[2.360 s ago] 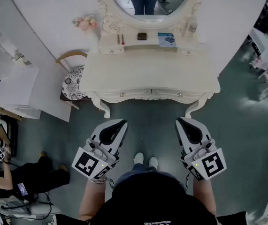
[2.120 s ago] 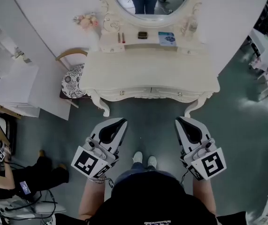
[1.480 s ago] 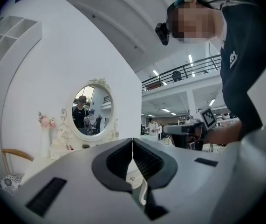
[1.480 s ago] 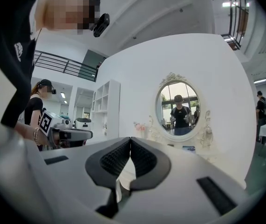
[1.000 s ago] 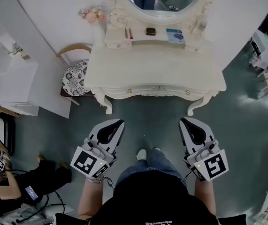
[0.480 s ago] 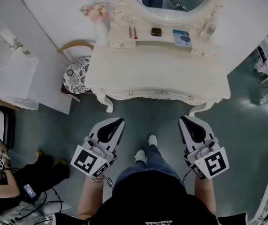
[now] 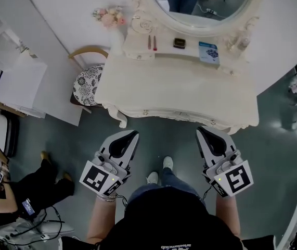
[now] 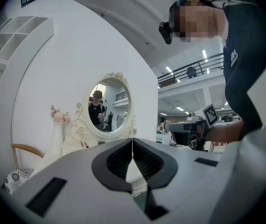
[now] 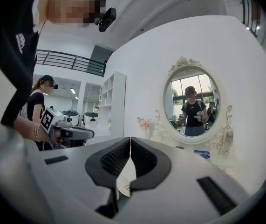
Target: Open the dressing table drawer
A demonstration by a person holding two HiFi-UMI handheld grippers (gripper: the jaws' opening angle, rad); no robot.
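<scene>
Dressing-table approach: a person faces the white dressing table [image 7: 179, 85] with the left claw [image 7: 132, 134] and right claw [image 7: 201, 130] held level, each pressed closed on nothing. The drawer [image 7: 161, 113] sits shut under the tabletop's front edge, well ahead of both claws. It is next to a second drawer [image 7: 197, 120], and each carries one small knob [image 7: 146, 112].

The step in hand appears to be the approach, and no pull on the drawer has begun. Doing it well probably means choosing one knob and spreading that claw's jaws before it arrives. The claw should come in level and square to the drawer front, then close firmly behind the knob's head. A pull straight back toward the body should keep the drawer from skewing. The knob is tiny and likely smooth, so a glancing grip could slip off. The spare claw is best kept out of the drawer's path.

What either drawer holds cannot be seen. A raised shelf [image 7: 192, 48] at the tabletop's back, under an oval mirror [image 7: 205, 4], carries two slim sticks [image 7: 151, 41], a small dark case [image 7: 179, 43] and a blue-and-white packet [image 7: 209, 52]. A white vase [image 8: 57, 133] at the shelf's left end holds pink flowers [image 7: 110, 17]. A chair [image 7: 88, 85] with a patterned seat stands just left of the table.
</scene>
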